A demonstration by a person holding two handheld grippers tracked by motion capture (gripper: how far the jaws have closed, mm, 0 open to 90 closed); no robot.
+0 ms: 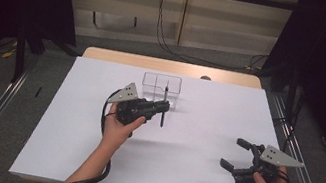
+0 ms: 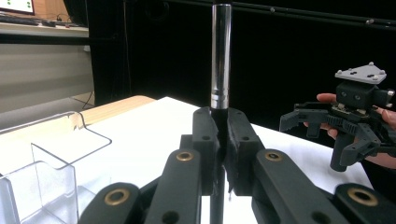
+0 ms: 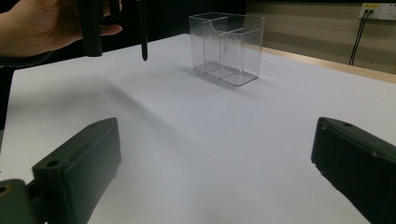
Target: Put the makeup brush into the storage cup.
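Your table (image 1: 88, 159) carries a clear box (image 1: 160, 90) near its far edge. Well short of the box, your right gripper (image 1: 235, 155) hovers with jaws wide and empty. Just in front of it, your left gripper (image 1: 163, 107) clamps a pen (image 1: 164, 103) upright

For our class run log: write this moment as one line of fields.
left gripper: shut on pen, upright, near clear box | right gripper: open, nothing held, above table
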